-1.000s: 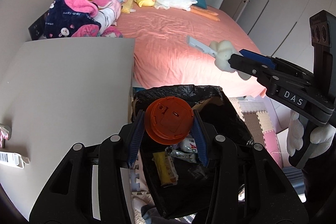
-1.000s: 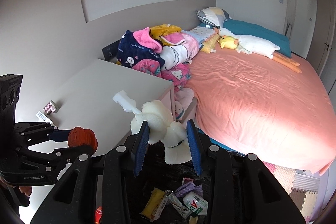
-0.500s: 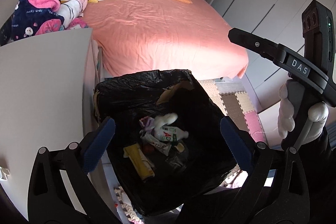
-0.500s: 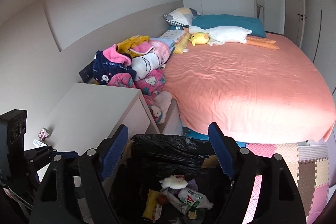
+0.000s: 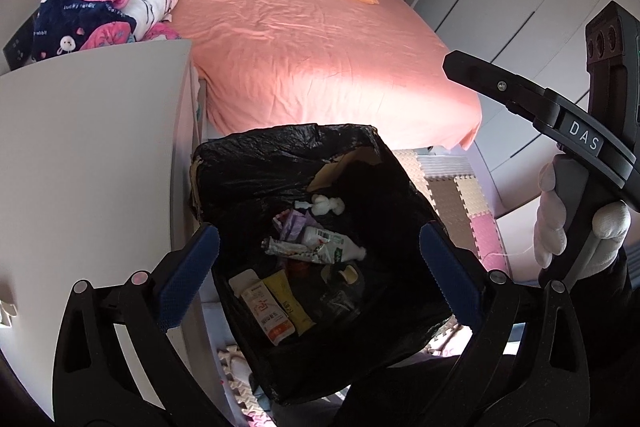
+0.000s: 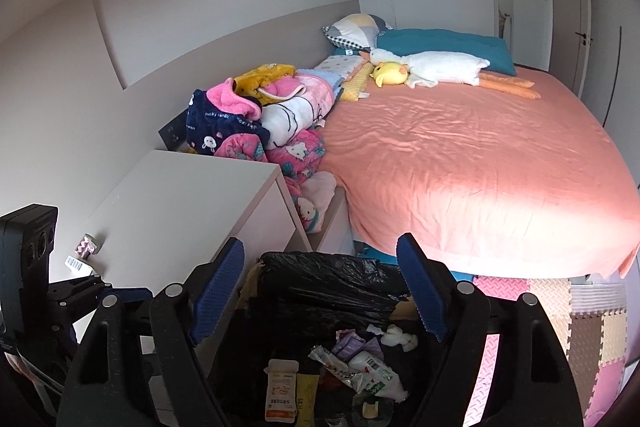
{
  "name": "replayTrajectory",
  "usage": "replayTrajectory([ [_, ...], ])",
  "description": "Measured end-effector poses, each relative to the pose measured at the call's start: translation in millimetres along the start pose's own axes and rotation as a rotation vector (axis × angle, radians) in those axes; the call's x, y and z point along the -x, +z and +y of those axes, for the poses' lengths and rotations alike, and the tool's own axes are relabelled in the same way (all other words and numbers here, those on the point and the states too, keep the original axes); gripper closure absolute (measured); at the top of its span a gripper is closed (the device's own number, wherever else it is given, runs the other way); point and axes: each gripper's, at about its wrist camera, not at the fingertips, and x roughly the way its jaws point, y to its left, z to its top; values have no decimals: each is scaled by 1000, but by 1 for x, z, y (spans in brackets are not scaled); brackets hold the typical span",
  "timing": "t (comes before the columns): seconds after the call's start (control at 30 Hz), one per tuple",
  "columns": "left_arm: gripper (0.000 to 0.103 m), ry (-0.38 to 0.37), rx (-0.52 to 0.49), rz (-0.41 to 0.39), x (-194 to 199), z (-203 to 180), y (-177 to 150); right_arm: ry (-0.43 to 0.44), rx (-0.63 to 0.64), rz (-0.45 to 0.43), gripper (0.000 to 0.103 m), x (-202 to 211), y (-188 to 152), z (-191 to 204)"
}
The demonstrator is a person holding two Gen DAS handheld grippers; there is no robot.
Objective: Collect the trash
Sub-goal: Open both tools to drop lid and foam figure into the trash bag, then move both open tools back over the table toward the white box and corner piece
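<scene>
- I am in a bedroom: a bed with a salmon-pink sheet (image 6: pixel 472 163) fills the far right, with a white goose plush (image 6: pixel 436 67) and a teal pillow (image 6: pixel 444 45) at its far end.
- A pile of folded blankets and clothes (image 6: pixel 260 119) sits at the bed's left edge, just beyond a white bedside cabinet (image 6: pixel 180 203).
- A foam puzzle mat (image 6: pixel 560 331) covers the floor at near right.
- The trash bin with its black liner (image 5: pixel 280 163) stands near me, between the cabinet and the bed.
- Inside it lie a white tissue wad (image 5: pixel 328 205), a crumpled bottle (image 5: pixel 332 247), a yellow tube (image 5: pixel 289 301) and a white-and-orange packet (image 5: pixel 266 311).
- My left gripper (image 5: pixel 316 271) hangs over the bin, jaws spread wide and empty.
- My right gripper (image 6: pixel 320 291) is also above the bin, jaws wide, holding nothing.
</scene>
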Motion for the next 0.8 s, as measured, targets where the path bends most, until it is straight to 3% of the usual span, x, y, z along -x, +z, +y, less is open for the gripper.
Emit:
replayTrajectory([
  [0.8,7,164,226,-61,48,80,-45,164,174,66,24,-43,1,101],
])
